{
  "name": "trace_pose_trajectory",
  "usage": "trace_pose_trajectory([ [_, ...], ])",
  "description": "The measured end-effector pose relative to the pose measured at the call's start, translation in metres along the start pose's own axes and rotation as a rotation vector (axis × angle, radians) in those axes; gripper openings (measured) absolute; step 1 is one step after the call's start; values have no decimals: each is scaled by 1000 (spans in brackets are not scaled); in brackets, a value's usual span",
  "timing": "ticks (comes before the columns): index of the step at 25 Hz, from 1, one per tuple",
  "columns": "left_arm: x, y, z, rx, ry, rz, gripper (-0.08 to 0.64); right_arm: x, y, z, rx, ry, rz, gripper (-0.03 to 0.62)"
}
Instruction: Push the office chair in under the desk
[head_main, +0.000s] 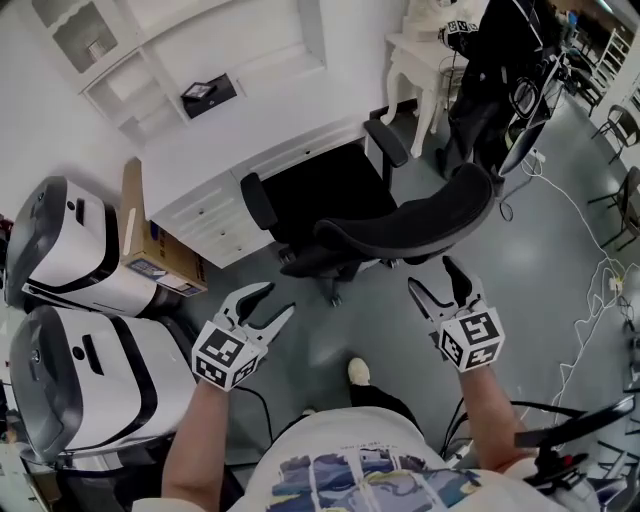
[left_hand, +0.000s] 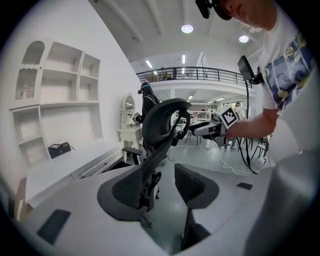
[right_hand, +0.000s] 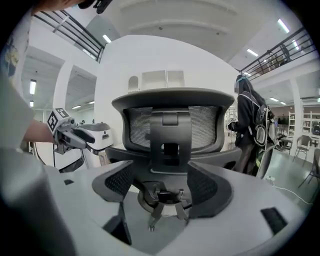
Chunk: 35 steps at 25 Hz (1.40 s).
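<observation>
A black office chair (head_main: 410, 228) stands with its seat at the dark kneehole of the white desk (head_main: 215, 165), its curved mesh backrest turned toward me. My left gripper (head_main: 280, 298) hovers open a short way behind the chair's left side, touching nothing. My right gripper (head_main: 430, 272) is open just behind the backrest's right part, with a small gap to it. In the right gripper view the backrest (right_hand: 172, 125) fills the middle, seen between the open jaws (right_hand: 162, 185). The left gripper view shows the chair (left_hand: 160, 127) side-on beyond its open jaws (left_hand: 160, 192).
Two large white machines (head_main: 75, 255) (head_main: 85, 390) and a cardboard box (head_main: 150, 250) stand left of the desk. A small black device (head_main: 208, 92) lies on the desktop. A white side table (head_main: 420, 60) and dark hanging gear (head_main: 505, 70) are at the back right. Cables (head_main: 590, 270) run over the grey floor.
</observation>
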<state>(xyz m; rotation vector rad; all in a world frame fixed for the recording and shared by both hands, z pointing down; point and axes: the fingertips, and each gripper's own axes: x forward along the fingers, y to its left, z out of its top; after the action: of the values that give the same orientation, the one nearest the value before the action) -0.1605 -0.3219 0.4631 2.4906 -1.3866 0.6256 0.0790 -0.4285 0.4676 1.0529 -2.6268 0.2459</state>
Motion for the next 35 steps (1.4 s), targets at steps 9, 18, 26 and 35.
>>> trace_pose_trajectory([
  [9, -63, -27, -16, -32, -46, 4, 107, -37, 63, -16, -9, 50, -7, 275],
  [18, -128, -70, -40, -38, -53, -42, 14, -72, 151, -20, -62, 69, 35, 38],
  [26, -175, -99, -54, -55, -78, -92, 14, -101, 218, -33, -34, 80, 80, 28],
  [35, -212, -117, -68, -74, -107, -98, 14, -123, 273, -39, -43, 80, 120, 25],
])
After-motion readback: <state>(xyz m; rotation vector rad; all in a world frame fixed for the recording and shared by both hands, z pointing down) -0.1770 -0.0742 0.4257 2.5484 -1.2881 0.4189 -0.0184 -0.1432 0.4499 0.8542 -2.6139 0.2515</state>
